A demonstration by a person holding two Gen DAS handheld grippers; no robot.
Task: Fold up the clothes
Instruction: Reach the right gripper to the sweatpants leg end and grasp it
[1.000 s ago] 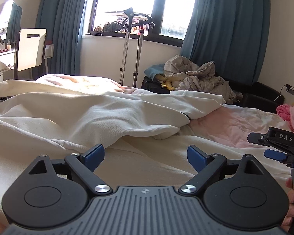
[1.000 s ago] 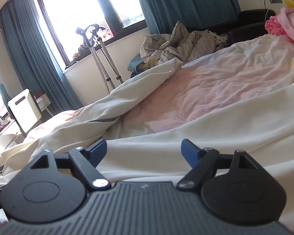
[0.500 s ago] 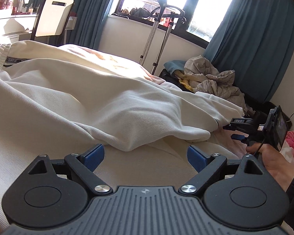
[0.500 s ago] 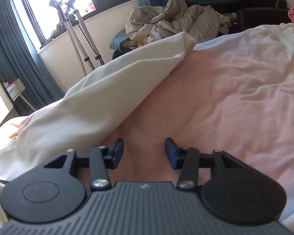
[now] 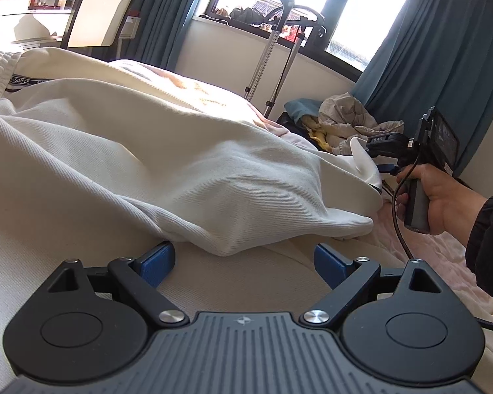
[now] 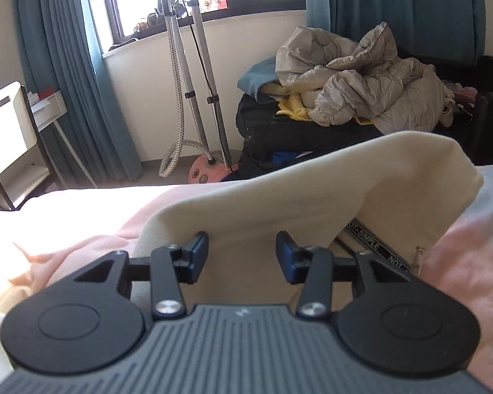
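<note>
A cream ribbed garment [image 5: 180, 170] lies spread and rumpled across the bed, with a striped waistband at the far left. My left gripper [image 5: 243, 259] hovers low over its near part, open, and nothing sits between the blue pads. A hand [image 5: 443, 197] holds my right gripper [image 5: 383, 170] at the garment's far right end, where a corner of cloth sticks up. In the right wrist view the cream garment [image 6: 312, 197] rises as a lifted flap with a "NOT-SIMPLE" tape showing underneath. My right gripper [image 6: 242, 254] has its jaws drawn close with that fabric between them.
A pink bedsheet [image 6: 470, 262] lies under the garment. Beyond the bed's edge are a garment steamer stand [image 6: 187, 65] and a grey quilted jacket [image 6: 361, 88] piled on a black case. A white chair [image 5: 98, 13] stands at the back left by blue curtains.
The right gripper moved forward to the garment's end and its jaws went from wide open to narrow around the fabric. The left gripper shifted slightly closer over the garment and stayed open.
</note>
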